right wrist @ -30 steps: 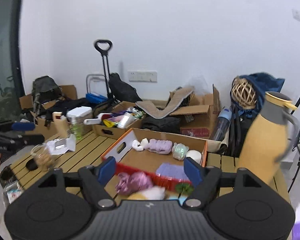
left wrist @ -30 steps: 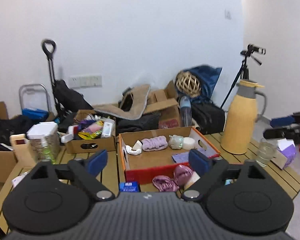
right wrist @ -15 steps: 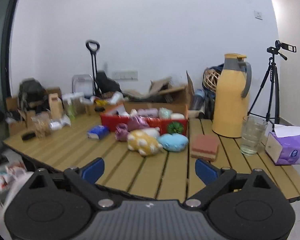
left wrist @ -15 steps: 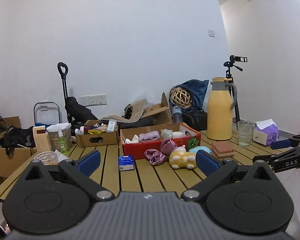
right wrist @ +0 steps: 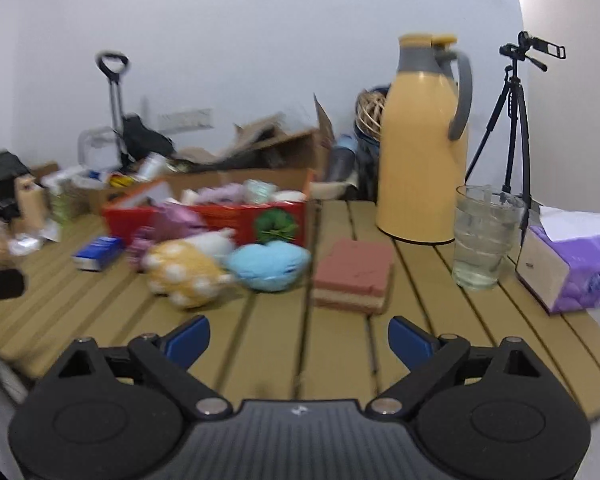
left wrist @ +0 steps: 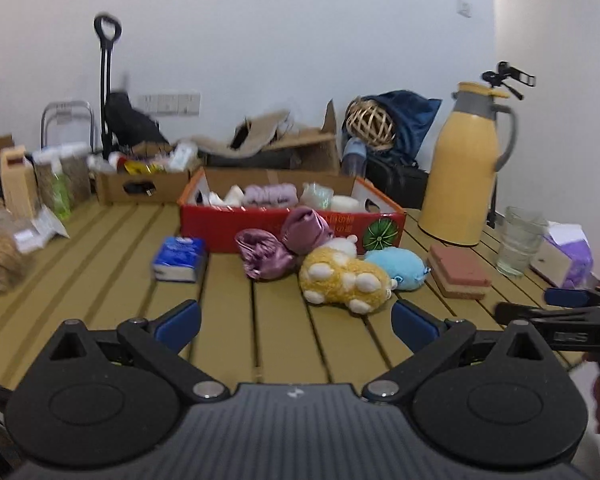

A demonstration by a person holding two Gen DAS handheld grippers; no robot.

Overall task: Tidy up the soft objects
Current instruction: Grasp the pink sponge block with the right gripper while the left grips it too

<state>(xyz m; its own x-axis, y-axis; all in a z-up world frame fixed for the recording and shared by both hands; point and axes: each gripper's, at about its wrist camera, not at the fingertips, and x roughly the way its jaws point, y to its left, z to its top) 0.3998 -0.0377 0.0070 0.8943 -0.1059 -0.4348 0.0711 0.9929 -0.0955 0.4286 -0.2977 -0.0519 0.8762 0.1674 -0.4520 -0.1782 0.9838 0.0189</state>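
- The tabletop is slatted wood, matt tan.
- The yellow plush toy at its twelve o'clock looks fuzzy; the blue plush toy looks smoother.
- The purple cloth has a satin sheen.
- The red box is printed cardboard.
- The yellow jug is smooth plastic, with a grey handle.
- The glass is clear and ribbed.
- The sponge block looks matt and porous.
- The left hand-held gripper is matt black plastic with blue pads.
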